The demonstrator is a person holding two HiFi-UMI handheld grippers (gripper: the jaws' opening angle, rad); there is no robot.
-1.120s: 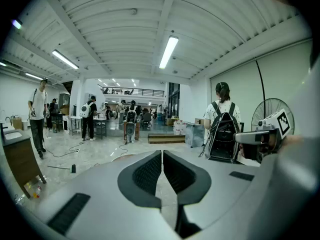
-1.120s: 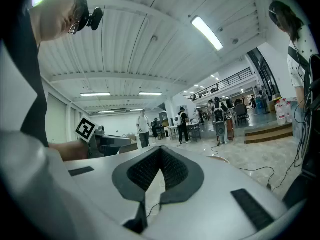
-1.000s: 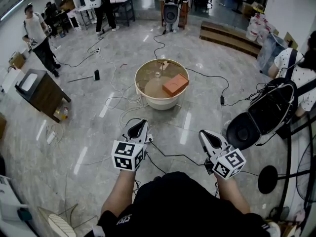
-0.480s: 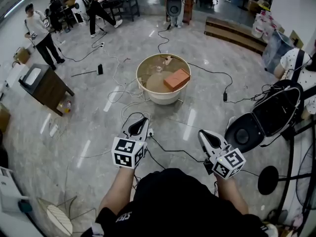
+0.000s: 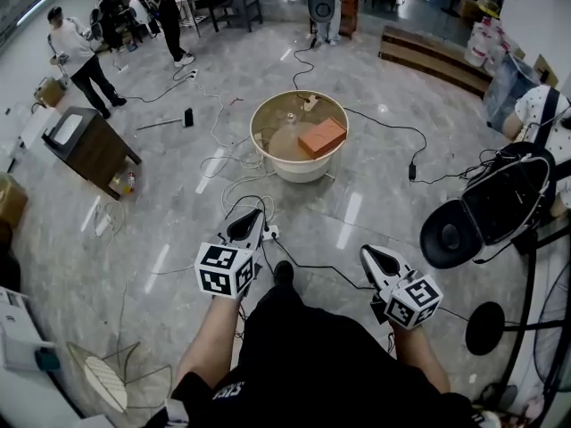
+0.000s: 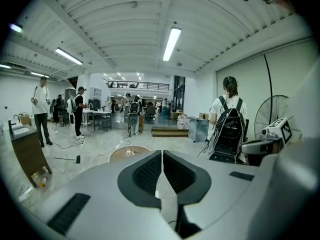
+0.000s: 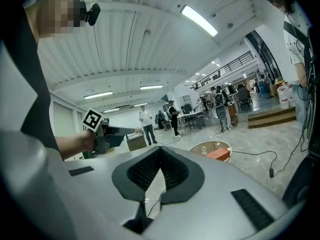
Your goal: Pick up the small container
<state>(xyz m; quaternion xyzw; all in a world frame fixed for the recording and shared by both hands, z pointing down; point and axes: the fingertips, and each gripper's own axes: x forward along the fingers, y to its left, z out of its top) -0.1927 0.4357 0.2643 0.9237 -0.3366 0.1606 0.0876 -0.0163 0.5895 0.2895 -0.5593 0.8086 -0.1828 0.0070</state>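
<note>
"The small container (image 5: 310,102): where is it from where you stand?"

"On the round table (image 5: 298,171) ahead of me, I think. It looks like a small pale thing near the far rim, behind the orange box (image 5: 321,137), and it's well apart from both my grippers."

"And your fingers?"

"Clenched on nothing. The left gripper (image 5: 251,220) has its fingers (image 6: 148,173) pressed together with only floor beyond them. The right gripper (image 5: 372,257) is the same, fingers (image 7: 145,170) closed and empty."

"So what does this step want?"

"Walking up first, I'd judge, minding the cables (image 5: 230,160) strewn over the floor. Then I'd spread one pair of fingers before reaching in, come down over the rim clear of the box, and close gently on the container's sides."

"What can't you make out?"

"Quite a lot. The container is too small here to tell its shape, whether it has a lid, or whether it stands upright. A small clear thing (image 5: 287,117) sits near it on the table, and I can't say for certain which one is meant. My own body hides the floor right under me."
</note>
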